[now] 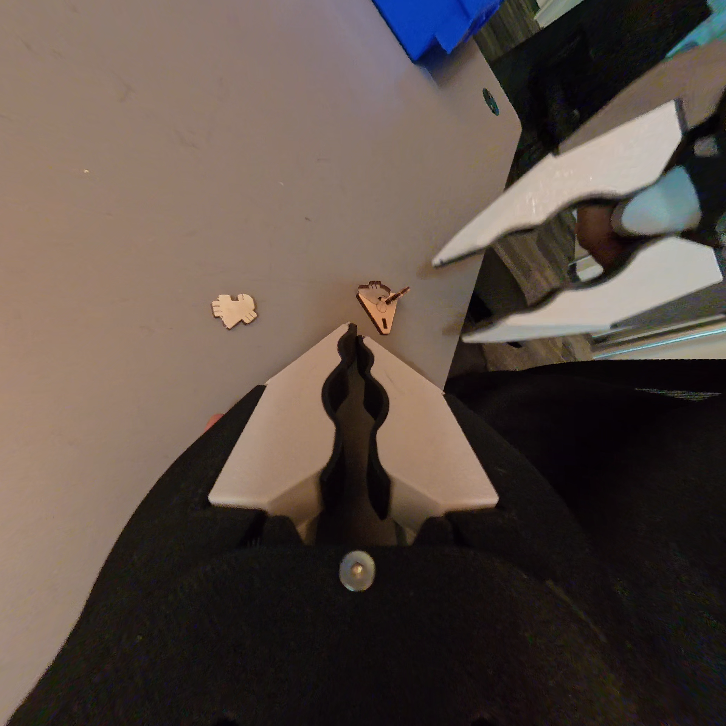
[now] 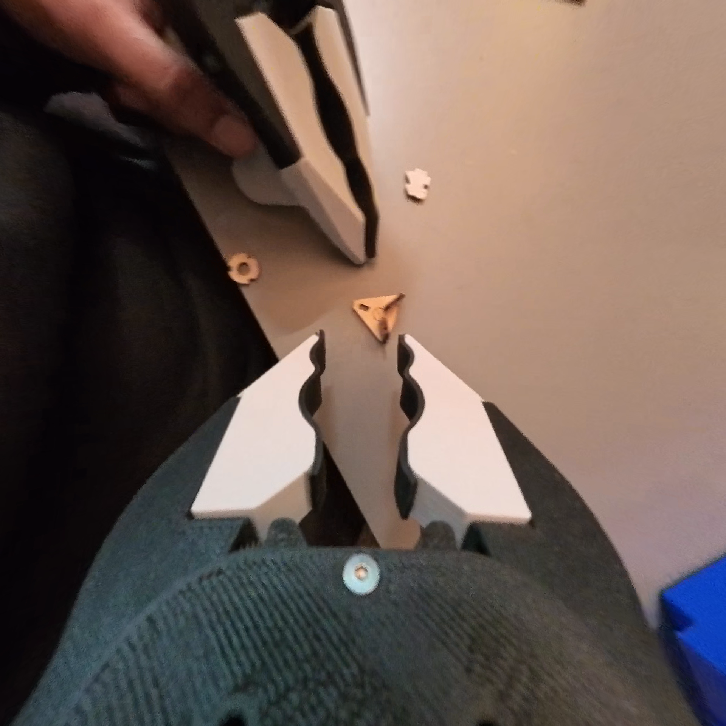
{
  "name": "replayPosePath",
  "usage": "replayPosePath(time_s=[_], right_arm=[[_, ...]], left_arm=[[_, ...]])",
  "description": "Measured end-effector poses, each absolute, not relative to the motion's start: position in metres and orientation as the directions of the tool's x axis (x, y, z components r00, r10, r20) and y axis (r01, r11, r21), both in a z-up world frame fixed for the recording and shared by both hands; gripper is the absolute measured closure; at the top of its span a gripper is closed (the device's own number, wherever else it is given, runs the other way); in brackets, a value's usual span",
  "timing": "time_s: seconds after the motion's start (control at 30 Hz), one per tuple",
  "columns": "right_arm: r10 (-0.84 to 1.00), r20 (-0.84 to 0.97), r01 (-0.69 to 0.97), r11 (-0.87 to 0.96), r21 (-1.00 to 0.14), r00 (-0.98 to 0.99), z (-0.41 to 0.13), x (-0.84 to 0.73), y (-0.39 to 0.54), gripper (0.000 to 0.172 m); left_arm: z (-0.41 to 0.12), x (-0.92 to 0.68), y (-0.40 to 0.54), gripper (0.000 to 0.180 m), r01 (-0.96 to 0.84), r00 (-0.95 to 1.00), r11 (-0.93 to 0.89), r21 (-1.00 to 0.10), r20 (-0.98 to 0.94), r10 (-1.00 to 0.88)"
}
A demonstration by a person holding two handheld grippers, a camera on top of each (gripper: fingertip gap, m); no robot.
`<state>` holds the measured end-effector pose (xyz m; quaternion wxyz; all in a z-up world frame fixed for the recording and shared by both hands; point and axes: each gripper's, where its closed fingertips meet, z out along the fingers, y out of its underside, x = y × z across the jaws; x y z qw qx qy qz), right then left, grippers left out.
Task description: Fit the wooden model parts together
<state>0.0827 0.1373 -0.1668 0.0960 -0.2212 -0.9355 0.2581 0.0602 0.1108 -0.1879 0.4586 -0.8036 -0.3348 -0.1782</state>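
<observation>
A small triangular wooden piece [image 1: 379, 312] with small parts slotted upright into it lies on the grey table [image 1: 196, 157] near its edge. It also shows in the right wrist view [image 2: 378, 314]. My left gripper [image 1: 355, 333] is shut with nothing between its pads, its tips just short of the triangle; it also shows in the right wrist view [image 2: 363, 243]. My right gripper [image 2: 360, 343] is open and empty, its tips just short of the triangle; it shows in the left wrist view [image 1: 451, 298] too. A flat pale wooden piece [image 1: 233, 310] lies to the left, and shows in the right wrist view [image 2: 417, 184].
A small wooden gear-shaped ring [image 2: 243, 268] lies near the table edge. A blue bin [image 1: 432, 23] stands at the far end of the table and shows in the right wrist view [image 2: 695, 613]. A person's hand [image 2: 157, 78] holds the left gripper. Dark clothing [image 2: 98, 314] lies beyond the table edge. My hands' fingertips stand some 5 cm from each other. My left gripper's tips are some 6 cm from the flat pale wooden piece [image 1: 233, 310]. Look for it in the right wrist view [image 2: 418, 180] too.
</observation>
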Motion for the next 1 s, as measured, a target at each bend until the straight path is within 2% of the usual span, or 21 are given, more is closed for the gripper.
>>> replayPosePath(time_s=[0.17,0.37,0.5,0.57,0.77,1.0], right_arm=[[0.385,0.039,0.277,0.727,-0.628,-0.922,-0.172,0.115,0.103,0.134],[0.359,0.005,0.26,0.684,-0.681,-0.933,-0.19,0.121,0.074,0.129],[0.339,0.049,0.218,0.702,-0.678,-0.94,-0.197,0.116,0.071,0.139],[0.314,0.038,0.204,0.699,-0.686,-0.949,-0.196,0.12,0.07,0.157],[0.384,0.06,0.229,0.663,-0.713,-0.921,-0.179,0.1,0.087,0.158],[0.464,0.155,0.242,0.684,-0.688,-0.872,-0.168,0.073,0.123,0.158]], left_arm=[[-0.184,0.057,0.109,0.18,0.709,0.704,-0.32,-0.629,0.604,0.373],[-0.179,0.054,0.107,0.18,0.714,0.697,-0.279,-0.642,0.615,0.368],[-0.178,0.054,0.107,0.18,0.725,0.686,-0.272,-0.633,0.634,0.356],[-0.178,0.054,0.107,0.18,0.727,0.685,-0.271,-0.631,0.639,0.351],[-0.17,0.054,0.106,0.179,0.728,0.683,-0.232,-0.645,0.66,0.312],[-0.165,0.057,0.107,0.177,0.699,0.713,-0.229,-0.678,0.634,0.299]])
